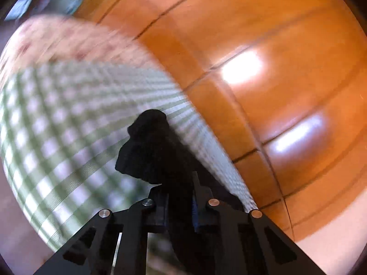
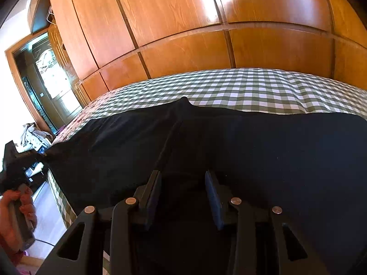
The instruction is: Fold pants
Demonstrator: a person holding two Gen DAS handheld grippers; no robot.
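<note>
Tongs (image 1: 181, 197) (left) hidden by pants (image 1: 151, 149)

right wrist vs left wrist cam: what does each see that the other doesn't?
Right wrist only: most of the black pants spread on the bed, the right tongs parted over them, the hand holding the left tool, a doorway.

Left wrist only: the left tongs shut on a bunched bit of pants.

Both: checked bedsheet, wooden wardrobe.

We find no legible text, label, brand, number or sign on any surface in either wrist view.
</note>
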